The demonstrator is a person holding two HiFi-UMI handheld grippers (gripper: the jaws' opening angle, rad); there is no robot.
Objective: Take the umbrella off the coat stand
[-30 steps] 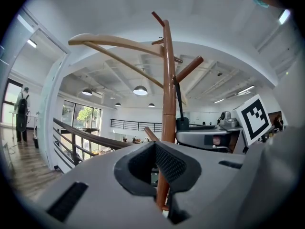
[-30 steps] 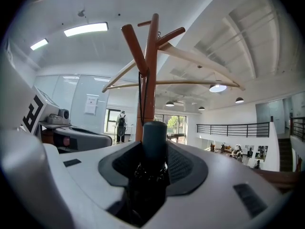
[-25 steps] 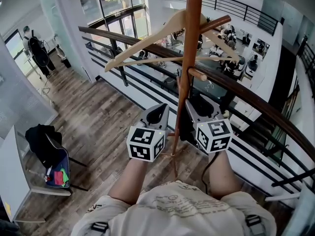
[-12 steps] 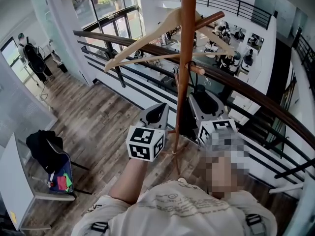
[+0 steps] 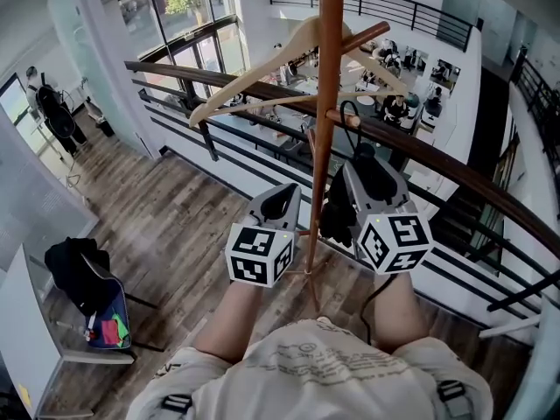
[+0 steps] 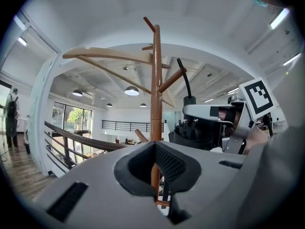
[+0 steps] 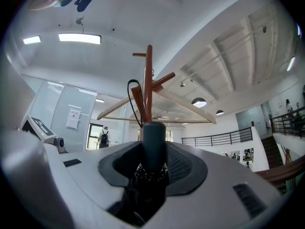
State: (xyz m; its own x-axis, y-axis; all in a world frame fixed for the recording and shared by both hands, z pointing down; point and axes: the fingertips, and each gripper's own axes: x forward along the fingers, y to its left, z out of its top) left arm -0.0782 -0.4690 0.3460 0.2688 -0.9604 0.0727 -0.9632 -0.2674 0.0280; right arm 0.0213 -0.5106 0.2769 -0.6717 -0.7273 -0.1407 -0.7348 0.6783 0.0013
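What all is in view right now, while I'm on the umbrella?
coat stand: one, brown wood, centre
hanger: one, pale wood, on an upper peg
umbrella: one, black, folded, beside the pole
railing: one, brown rail over black bars, behind the stand
chair: one, lower left, under a black garment
person: one, far left background
left gripper: fingers apart, empty
right gripper: fingers closed on the umbrella handle

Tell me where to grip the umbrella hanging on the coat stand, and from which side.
Grip the stubby cylindrical handle, from below, fingers either side, as the right gripper does now. The umbrella hangs by its strap from an upward-slanting peg, so a hold there probably lets the loop lift off.
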